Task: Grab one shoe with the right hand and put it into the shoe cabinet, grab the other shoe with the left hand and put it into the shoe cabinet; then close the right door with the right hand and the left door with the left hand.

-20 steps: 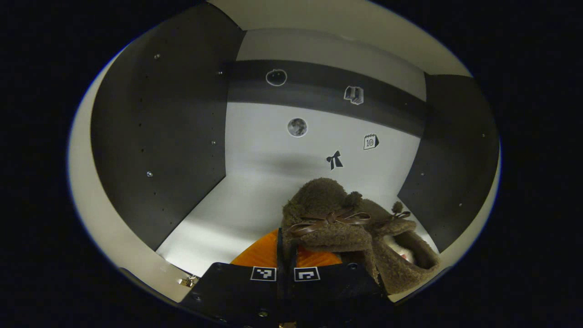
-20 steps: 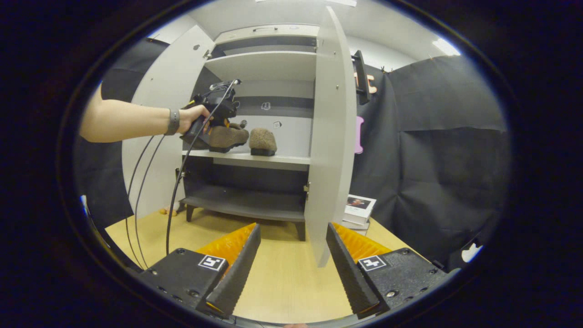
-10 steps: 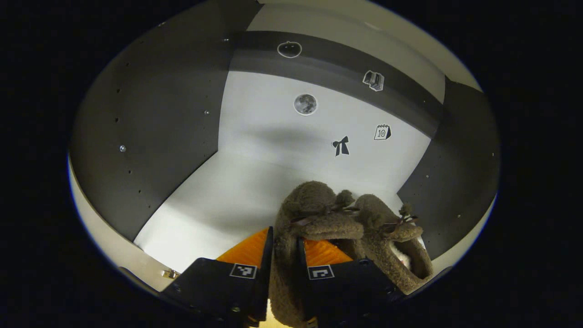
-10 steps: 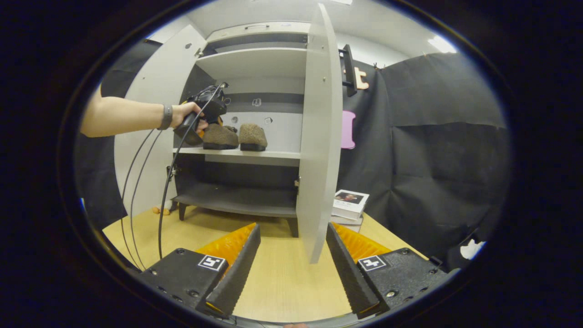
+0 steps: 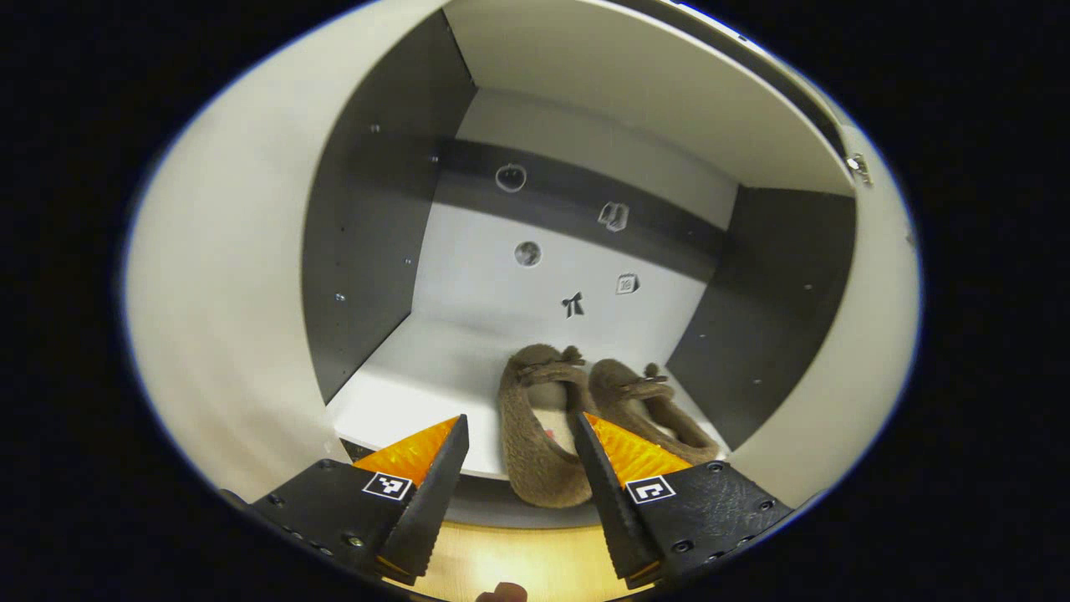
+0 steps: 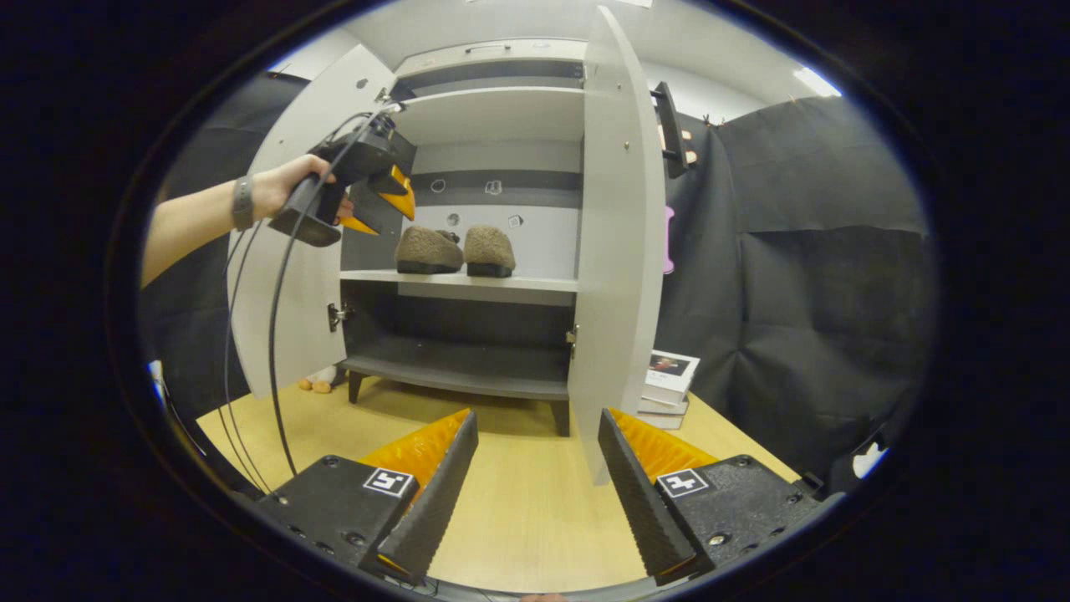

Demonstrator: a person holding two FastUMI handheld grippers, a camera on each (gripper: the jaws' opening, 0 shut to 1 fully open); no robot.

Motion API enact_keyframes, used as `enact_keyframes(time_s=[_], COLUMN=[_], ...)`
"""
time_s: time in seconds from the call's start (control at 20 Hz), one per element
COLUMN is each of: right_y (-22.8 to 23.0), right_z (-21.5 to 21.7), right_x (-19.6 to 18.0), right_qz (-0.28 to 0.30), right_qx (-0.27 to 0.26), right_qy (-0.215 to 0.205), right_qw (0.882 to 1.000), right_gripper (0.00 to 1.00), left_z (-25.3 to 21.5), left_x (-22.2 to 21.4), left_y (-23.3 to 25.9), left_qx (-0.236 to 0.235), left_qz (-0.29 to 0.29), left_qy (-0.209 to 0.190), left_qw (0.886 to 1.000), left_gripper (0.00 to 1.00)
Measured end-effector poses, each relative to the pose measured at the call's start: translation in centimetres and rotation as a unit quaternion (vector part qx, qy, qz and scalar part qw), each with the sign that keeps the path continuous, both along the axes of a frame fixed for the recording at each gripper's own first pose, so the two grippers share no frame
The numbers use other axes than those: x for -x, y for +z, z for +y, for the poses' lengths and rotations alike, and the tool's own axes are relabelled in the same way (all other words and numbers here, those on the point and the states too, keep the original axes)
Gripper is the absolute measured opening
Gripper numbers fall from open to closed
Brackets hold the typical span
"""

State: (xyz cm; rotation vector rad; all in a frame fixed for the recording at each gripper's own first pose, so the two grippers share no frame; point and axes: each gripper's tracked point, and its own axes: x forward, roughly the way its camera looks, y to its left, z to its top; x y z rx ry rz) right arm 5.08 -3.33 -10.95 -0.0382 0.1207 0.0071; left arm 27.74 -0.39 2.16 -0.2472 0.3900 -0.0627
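Two brown fuzzy shoes stand side by side on the cabinet's middle shelf [image 5: 401, 393]: the left shoe [image 5: 535, 426] and the right shoe [image 5: 648, 405]. In the right gripper view they are the left shoe [image 6: 428, 249] and the right shoe [image 6: 490, 250]. My left gripper [image 5: 518, 497] is open, drawn back just in front of the shelf with nothing between its fingers; the right gripper view shows that left gripper [image 6: 380, 196] held up left of the shoes. My right gripper [image 6: 535, 493] is open over the floor, facing the edge of the right door [image 6: 614, 251]. The left door [image 6: 288, 276] stands open.
A stack of books [image 6: 669, 389] lies on the wooden floor [image 6: 518, 502] to the right of the cabinet. Black cloth walls the right side. A lower dark shelf [image 6: 460, 376] sits under the shoes. Cables [image 6: 272, 334] hang from the person's hand.
The left gripper opened, let go of the left shoe on the shelf, and drew back up and out of the cabinet. The right gripper stayed open, shifting only slightly.
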Motion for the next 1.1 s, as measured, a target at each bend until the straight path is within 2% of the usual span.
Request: enact_keyframes(time_s=[0.05, 0.1, 0.15, 0.2, 0.55, 0.65, 0.75, 0.95, 1.1], right_y=[0.0, 0.2, 0.4, 0.5, 1.5, 1.5, 1.5, 1.3, 0.9], right_z=[0.2, 0.4, 0.5, 0.6, 1.0, 1.0, 1.1, 1.3, 1.6], right_x=[0.0, 0.1, 0.2, 0.2, 1.1, 1.4, 1.8, 2.6, 3.3], right_qz=[-0.001, -0.003, -0.005, -0.007, -0.011, -0.01, -0.007, -0.005, 0.0], right_qx=[-0.001, -0.002, -0.002, -0.003, -0.004, -0.006, -0.011, -0.015, -0.017], right_qy=[0.002, 0.004, 0.006, 0.008, 0.02, 0.022, 0.024, 0.027, 0.032], right_qw=[1.0, 1.0, 1.0, 1.0, 1.0, 1.0, 1.0, 1.0, 0.999], right_gripper=[0.91, 0.91, 0.91, 0.91, 0.91, 0.91, 0.92, 0.91, 0.92], left_z=[-0.1, 0.2, 0.5, 0.5, -2.4, -3.9, -4.6, -4.6, -5.2], left_x=[1.6, 3.2, 4.6, 6.2, 17.5, 20.0, 21.6, 24.7, 26.6], left_y=[0.9, 1.6, 2.1, 2.3, 1.2, -0.5, -1.8, -4.4, -6.0], left_qx=[-0.001, -0.01, -0.025, -0.04, -0.097, -0.086, -0.076, -0.126, -0.141], left_qz=[-0.022, -0.048, -0.072, -0.09, -0.185, -0.178, -0.166, -0.163, -0.164], left_qy=[-0.004, 0.0, 0.006, 0.004, -0.025, -0.04, -0.04, -0.022, -0.016], left_qw=[1.0, 0.999, 0.997, 0.995, 0.978, 0.979, 0.982, 0.978, 0.976], left_gripper=[0.82, 0.7, 1.0, 0.92, 0.92, 0.92, 0.93, 0.93, 0.93])
